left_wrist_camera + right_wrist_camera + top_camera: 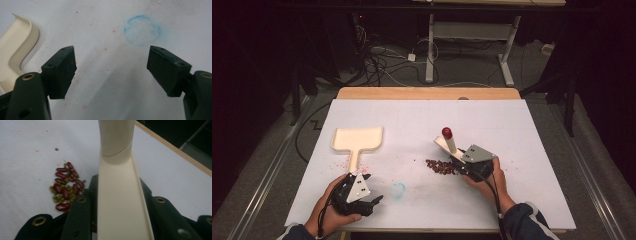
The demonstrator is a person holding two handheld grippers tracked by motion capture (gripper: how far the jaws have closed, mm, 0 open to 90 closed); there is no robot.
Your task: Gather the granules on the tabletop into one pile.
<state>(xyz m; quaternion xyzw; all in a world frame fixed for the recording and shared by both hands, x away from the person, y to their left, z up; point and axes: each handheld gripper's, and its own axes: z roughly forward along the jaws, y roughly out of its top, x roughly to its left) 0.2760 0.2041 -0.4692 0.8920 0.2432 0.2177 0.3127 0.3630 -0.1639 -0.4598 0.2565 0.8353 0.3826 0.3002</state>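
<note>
My left hand (334, 200) rests low at the near left of the table (522, 150), wrist turned inward, and its tool (362, 192) lies just short of the dustpan's handle. In the left gripper view that tool (111, 72) is released: the jaws stand wide apart over bare white surface with nothing between them, a blue ring (142, 30) drawn on the table ahead and the dustpan (15, 47) curving in at the left edge.

My right hand (489, 180) sits at the near right, forearm coming in at a slant, its tool (464, 167) pointing up-left. That tool (117, 202) is clenched on the brush (117, 182): the jaws press against both sides of the cream handle, which runs straight up the right gripper view. From above the brush (451, 145) tilts away from me, its red tip (446, 132) highest.

The beans (441, 166) lie in one loose pile on the table just left of the right tool; up close the pile (65, 188) is a mix of about a dozen red kidney beans and many small green ones I cannot count. There is one dustpan (358, 140), one brush, one blue ring (398, 190), and two tools
</note>
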